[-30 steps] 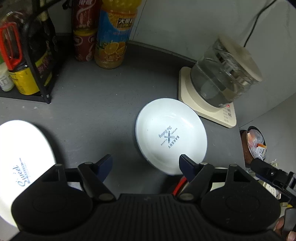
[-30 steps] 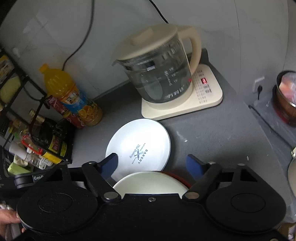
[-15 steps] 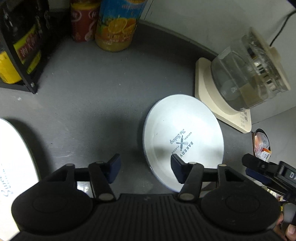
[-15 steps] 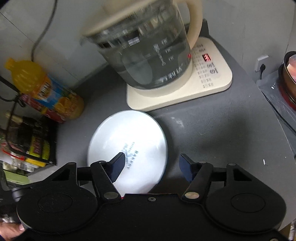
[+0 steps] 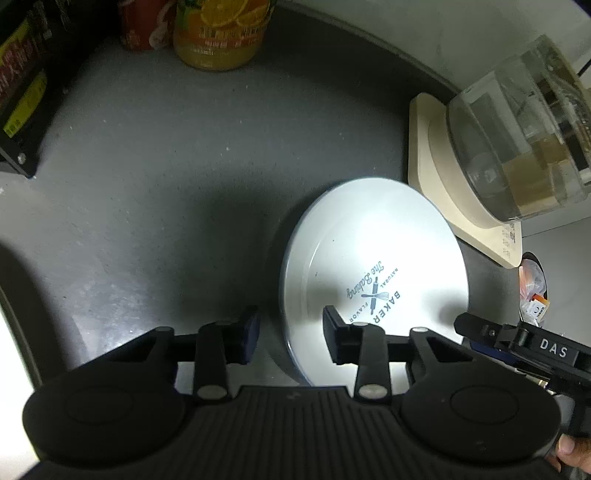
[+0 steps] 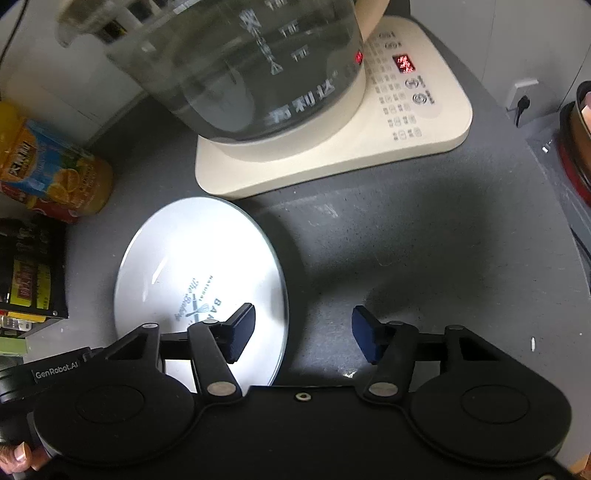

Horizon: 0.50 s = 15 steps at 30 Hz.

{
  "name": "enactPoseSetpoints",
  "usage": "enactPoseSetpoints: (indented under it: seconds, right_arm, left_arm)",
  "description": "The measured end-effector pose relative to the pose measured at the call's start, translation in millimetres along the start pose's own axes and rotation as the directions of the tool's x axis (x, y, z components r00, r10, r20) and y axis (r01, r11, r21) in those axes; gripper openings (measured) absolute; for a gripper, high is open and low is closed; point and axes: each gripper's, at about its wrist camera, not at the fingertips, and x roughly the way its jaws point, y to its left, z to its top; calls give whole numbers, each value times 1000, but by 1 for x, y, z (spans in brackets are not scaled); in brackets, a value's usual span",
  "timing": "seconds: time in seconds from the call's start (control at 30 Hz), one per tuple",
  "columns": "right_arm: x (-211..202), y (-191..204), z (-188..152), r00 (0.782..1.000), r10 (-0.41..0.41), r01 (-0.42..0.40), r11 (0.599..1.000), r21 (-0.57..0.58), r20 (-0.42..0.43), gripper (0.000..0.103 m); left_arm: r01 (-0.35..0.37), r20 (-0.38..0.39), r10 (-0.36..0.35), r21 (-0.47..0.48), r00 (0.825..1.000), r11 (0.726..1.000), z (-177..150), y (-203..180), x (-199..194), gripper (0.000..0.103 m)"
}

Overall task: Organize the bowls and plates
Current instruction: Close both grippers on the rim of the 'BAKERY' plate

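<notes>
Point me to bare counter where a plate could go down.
Two free patches: the grey counter left of the white plate, bordered by the juice bottle and black rack; and the stretch right of the plate, below the kettle base. Crowded between plate and kettle base.
</notes>
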Motion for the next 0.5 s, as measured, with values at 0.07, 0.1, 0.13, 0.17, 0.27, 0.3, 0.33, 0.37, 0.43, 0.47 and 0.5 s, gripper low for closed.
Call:
enactPoseSetpoints:
  seconds: [0.07, 0.1, 0.13, 0.17, 0.27, 0.3, 0.33, 0.37, 0.43, 0.47, 0.5]
  right_arm:
    - [4, 0, 1, 1000, 6, -6, 1000, -1, -13, 52]
    - [5, -1, 3, 1000, 12, -12, 1000, 1, -19, 51]
    - [7, 0, 4, 1000, 14, -14, 1000, 2, -24, 50]
    - [8, 1, 5, 999, 12, -12, 1000, 0, -29, 50]
    - [13, 1, 10, 999, 7, -7, 1000, -3, -49, 48]
    - [14, 1, 12, 999, 6, -6, 1000, -9, -51, 47]
    - [15, 3, 13, 999, 3, -3, 1000, -18, -53, 47]
    - [14, 3, 13, 998, 1, -2, 1000, -30, -55, 47]
    - [16, 5, 16, 998, 0, -4, 998, -55, -62, 45]
    - [16, 5, 18, 998, 1, -4, 998, -57, -65, 44]
    - [17, 5, 20, 998, -2, -2, 998, -57, -67, 37]
  left_arm:
    - [2, -9, -2, -3, 1000, 1000, 0, 1, 3, 30]
    - [3, -12, -3, -4, 1000, 1000, 1, 1, 5, 30]
    - [2, -15, -2, -9, 1000, 1000, 1, 2, 6, 29]
    - [0, -19, 0, -17, 1000, 1000, 1, 3, 8, 27]
    - [3, -9, -3, -22, 1000, 1000, 2, 4, 9, 25]
    - [6, -8, -6, -22, 1000, 1000, 3, 5, 9, 25]
    - [9, -9, -9, -25, 1000, 1000, 4, 5, 10, 24]
    - [11, -11, -11, -32, 1000, 999, 5, 5, 10, 23]
    - [17, -18, -17, -47, 1000, 999, 7, 7, 10, 19]
    - [21, -21, -22, -53, 1000, 998, 9, 8, 11, 17]
    - [26, -25, -28, -56, 999, 998, 9, 8, 11, 16]
